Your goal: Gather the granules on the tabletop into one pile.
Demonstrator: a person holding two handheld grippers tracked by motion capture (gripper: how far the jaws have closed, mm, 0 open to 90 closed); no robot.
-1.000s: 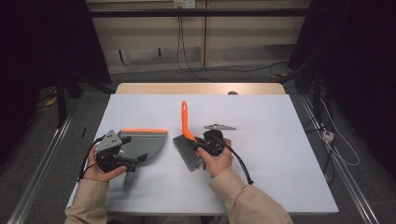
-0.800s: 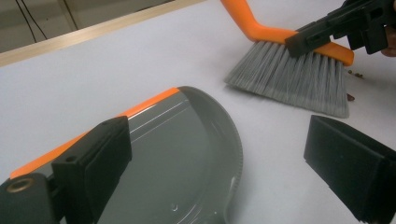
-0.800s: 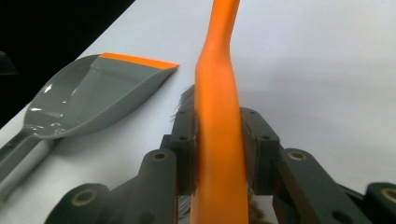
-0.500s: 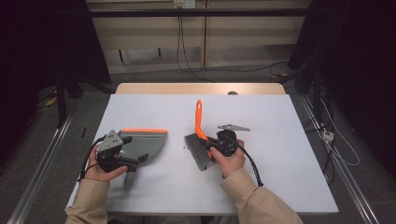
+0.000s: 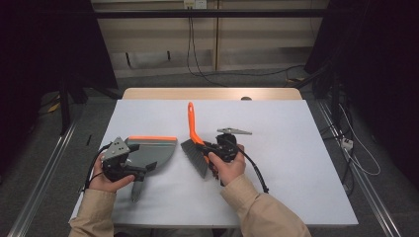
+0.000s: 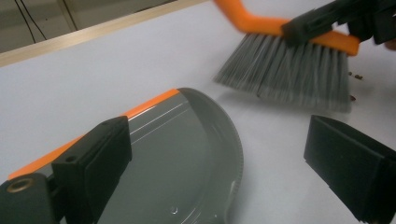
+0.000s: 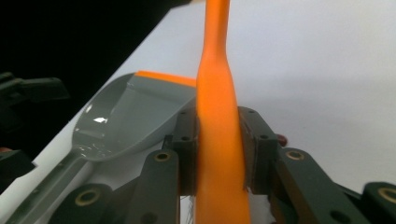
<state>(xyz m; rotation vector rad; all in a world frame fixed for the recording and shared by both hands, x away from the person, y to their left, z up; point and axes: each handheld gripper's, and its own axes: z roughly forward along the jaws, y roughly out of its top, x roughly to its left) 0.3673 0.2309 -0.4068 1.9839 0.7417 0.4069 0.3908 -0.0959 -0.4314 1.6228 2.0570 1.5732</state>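
A hand brush with an orange handle (image 5: 190, 116) and grey bristles (image 5: 193, 157) stands on the white table (image 5: 296, 148), its handle pointing away from me. My right gripper (image 5: 205, 147) is shut on the handle (image 7: 218, 116) just above the bristles. Left of it lies a grey dustpan (image 5: 153, 152) with an orange lip (image 5: 152, 138). My left gripper (image 5: 143, 168) hovers over the pan's near part. Its jaws stand wide apart in the left gripper view (image 6: 219, 140), one over the pan (image 6: 187, 158), the other over bare table. The bristles (image 6: 289, 70) are close beyond the pan's rim.
A few small brown crumbs (image 6: 355, 74) lie on the table beside the bristles. The dustpan's handle (image 5: 137, 190) sticks out toward the front edge. A wooden strip (image 5: 212, 93) borders the far edge, and dark floor with cables (image 5: 197, 54) lies beyond.
The right gripper swung the brush a little to the right, then back left toward the dustpan. The left hand and the dustpan have stayed put.
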